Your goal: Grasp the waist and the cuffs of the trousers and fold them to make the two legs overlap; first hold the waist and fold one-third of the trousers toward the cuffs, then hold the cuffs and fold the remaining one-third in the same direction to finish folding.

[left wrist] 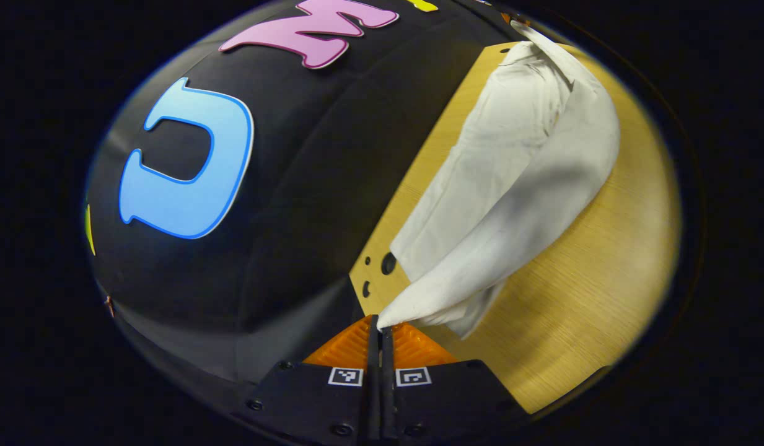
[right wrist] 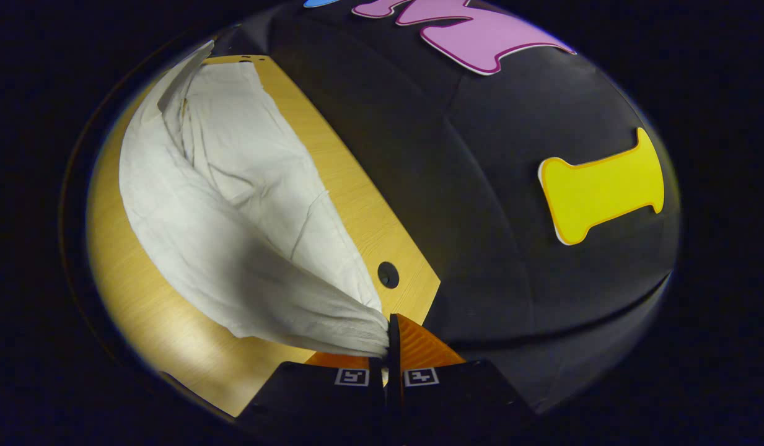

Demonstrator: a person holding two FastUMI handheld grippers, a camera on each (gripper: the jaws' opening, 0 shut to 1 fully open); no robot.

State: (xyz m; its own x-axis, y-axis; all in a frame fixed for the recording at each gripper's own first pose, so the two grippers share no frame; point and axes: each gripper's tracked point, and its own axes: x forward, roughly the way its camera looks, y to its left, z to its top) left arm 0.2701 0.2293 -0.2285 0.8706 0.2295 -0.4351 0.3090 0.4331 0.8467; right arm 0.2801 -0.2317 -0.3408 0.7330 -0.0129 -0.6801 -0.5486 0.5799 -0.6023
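One pair of white trousers is lying along the far edge of a wooden table, and both ends of it are being held up off the wood. In the left gripper view, the left gripper is standing closed, its two fingers pinching a gathered end of the cloth right at the tips; from there the fabric is fanning out in two layers, one lying flatter against the table edge and one billowing above it, running away toward the far corner where it narrows to a lifted point. In the right gripper view, the right gripper is likewise clamped on a bunched end of the trousers, the cloth being drawn taut into the tips and spreading wide behind them, again in two visible layers. Which end is waist and which is cuffs I cannot tell. Holes in the table near the edge: three are showing beside the cloth in the left gripper view, one round hole just beside the pinched fabric in the right gripper view.
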